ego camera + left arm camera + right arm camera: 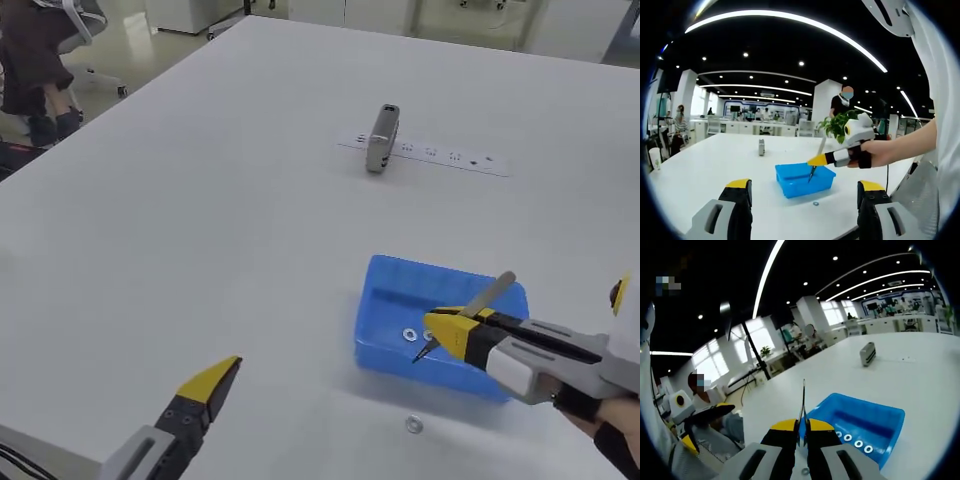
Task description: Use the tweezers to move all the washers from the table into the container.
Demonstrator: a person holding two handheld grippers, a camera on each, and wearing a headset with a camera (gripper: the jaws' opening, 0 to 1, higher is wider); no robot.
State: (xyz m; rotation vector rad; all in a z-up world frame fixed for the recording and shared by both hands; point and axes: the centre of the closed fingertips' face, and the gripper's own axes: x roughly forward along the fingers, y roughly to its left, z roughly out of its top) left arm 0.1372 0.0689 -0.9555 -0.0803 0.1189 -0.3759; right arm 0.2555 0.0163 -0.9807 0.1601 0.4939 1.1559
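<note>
The container (400, 272) is a shallow, rectangular, bright blue tray with an open top, sitting flat on the white bench. Several small silver washers (858, 443) lie flat in a loose row on the container's floor. One more washer (414, 425) lies flat on the bench just outside the container's near wall, not touching it. The tweezers (492, 293) are slim and metallic, clamped between the jaws of the right tool (450, 330). They are tilted, with the dark tips pointing down into the container close to the washers inside. Whether the tips touch anything cannot be told.
</note>
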